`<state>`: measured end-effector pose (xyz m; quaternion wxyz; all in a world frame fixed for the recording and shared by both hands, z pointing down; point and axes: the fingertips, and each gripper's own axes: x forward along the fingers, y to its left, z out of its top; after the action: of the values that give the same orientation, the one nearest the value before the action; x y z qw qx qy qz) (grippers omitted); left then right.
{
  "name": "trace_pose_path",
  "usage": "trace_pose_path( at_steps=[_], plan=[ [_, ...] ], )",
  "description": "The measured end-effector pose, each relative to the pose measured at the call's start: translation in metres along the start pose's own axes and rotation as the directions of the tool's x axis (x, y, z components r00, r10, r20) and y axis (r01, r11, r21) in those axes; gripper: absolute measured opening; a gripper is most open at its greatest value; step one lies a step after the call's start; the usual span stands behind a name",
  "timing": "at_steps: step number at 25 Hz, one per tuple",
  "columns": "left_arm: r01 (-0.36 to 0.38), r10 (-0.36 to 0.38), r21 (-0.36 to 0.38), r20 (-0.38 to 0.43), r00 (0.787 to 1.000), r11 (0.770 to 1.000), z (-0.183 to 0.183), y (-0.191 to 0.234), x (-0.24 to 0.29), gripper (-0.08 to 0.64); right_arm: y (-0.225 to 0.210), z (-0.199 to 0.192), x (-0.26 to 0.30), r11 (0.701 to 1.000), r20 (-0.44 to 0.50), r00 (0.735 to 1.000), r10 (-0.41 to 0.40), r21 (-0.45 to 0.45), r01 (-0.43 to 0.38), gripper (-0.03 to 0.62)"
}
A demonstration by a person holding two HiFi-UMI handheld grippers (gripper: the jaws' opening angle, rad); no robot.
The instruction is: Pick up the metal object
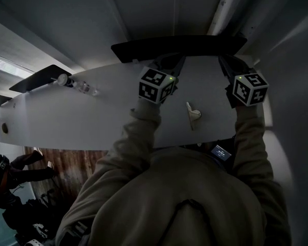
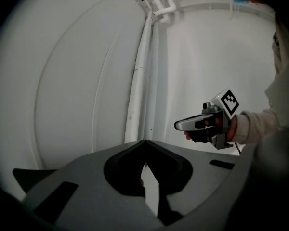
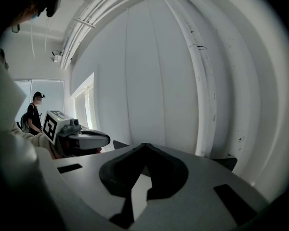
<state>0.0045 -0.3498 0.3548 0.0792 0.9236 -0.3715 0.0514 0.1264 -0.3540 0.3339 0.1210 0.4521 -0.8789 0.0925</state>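
Both grippers are held up side by side in front of a bare white wall (image 2: 86,81). In its own view my left gripper (image 2: 144,143) is shut, jaw tips meeting with nothing between them. My right gripper (image 3: 144,146) is shut and empty in the same way. From the head view the left gripper (image 1: 173,64) and right gripper (image 1: 227,64) point away over a white tabletop (image 1: 66,122). A small pale hook-shaped piece (image 1: 193,113) lies on that top between my two sleeves, below both grippers. I cannot tell whether it is metal.
A long dark board (image 1: 179,47) lies along the table's far edge, another dark one (image 1: 38,78) at the left. Small clear items (image 1: 84,88) sit near the left board. White pipes (image 2: 139,71) run up the wall. A person (image 3: 34,112) stands by a window.
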Motion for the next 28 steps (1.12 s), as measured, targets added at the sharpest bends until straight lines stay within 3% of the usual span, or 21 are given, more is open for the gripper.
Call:
trace_pose_path(
  at_steps=[28],
  plan=[
    [-0.042,0.011,-0.173,-0.173,0.985,0.984,-0.149,-0.007,0.014,0.003,0.012,-0.155,0.033,0.984,-0.194,0.976,0.096,0.167,-0.064,0.021]
  ],
)
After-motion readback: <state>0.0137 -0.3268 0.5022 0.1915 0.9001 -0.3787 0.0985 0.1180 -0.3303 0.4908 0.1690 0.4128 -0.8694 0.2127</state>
